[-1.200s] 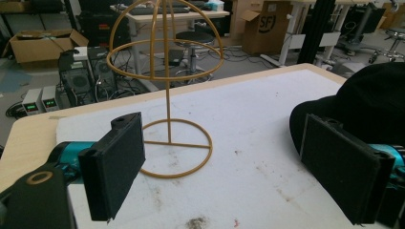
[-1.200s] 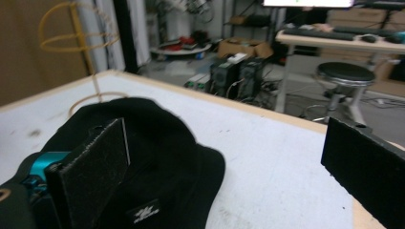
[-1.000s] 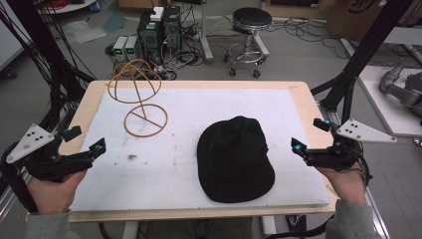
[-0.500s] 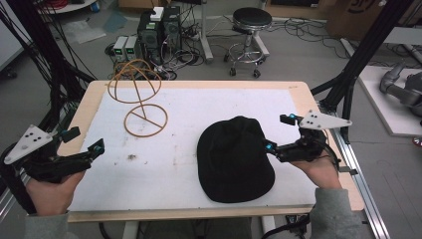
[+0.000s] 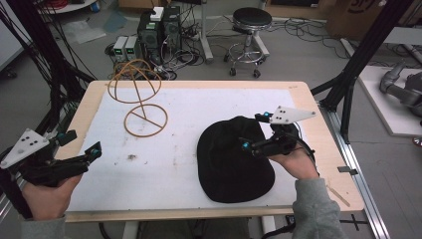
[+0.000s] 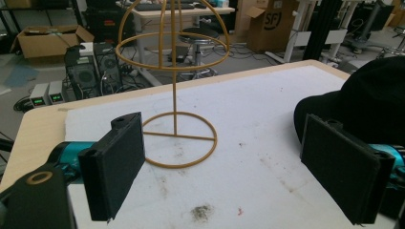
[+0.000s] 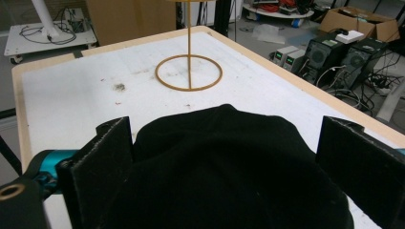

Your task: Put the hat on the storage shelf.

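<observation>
Right gripper (image 5: 249, 142) hovers over the right side of a black cap (image 5: 231, 159), its jaws spread wide; in the right gripper view the cap's crown (image 7: 224, 167) swells up between the two black pads, which stand apart from the fabric on either side. That cap lies flat on the white mat (image 5: 199, 112) covering the tabletop (image 5: 318, 119), toward the near right part. Left gripper (image 5: 92, 152) is held low at the tabletop's near left edge, also wide open, with nothing between its pads. A golden wire hat stand (image 5: 142, 102) rises upright at the far left of the mat, well apart from the cap.
</observation>
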Action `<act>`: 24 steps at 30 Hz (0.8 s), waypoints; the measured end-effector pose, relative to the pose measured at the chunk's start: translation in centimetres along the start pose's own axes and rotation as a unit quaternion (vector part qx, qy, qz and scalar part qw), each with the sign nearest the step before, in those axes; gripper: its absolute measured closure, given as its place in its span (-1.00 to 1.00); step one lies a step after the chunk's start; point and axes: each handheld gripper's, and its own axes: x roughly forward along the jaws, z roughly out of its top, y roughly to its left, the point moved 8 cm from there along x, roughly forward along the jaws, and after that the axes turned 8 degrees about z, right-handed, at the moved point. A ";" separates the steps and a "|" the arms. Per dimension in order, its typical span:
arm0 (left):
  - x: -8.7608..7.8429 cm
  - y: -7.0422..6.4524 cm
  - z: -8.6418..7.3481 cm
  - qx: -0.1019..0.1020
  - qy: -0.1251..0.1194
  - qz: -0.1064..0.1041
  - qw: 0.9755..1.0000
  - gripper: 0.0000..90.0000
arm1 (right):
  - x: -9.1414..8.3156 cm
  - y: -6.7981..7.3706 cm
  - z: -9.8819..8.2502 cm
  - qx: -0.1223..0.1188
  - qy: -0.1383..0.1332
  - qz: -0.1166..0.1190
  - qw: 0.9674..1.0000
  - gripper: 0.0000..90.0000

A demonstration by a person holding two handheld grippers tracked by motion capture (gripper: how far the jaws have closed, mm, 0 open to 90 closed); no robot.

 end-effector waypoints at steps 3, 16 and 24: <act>-0.1 0.1 -0.1 0.000 0.001 0.002 1.000 -0.65 | 0.6 0.0 0.1 -0.002 0.002 0.002 1.000 -0.71; -0.3 0.2 -0.1 -0.001 0.000 0.003 1.000 -0.65 | 1.6 -0.6 -0.1 -0.004 0.005 0.002 1.000 -0.22; -0.3 0.2 -0.1 -0.001 0.000 0.004 1.000 -0.65 | 1.9 -0.3 -0.7 -0.023 0.015 0.004 1.000 0.47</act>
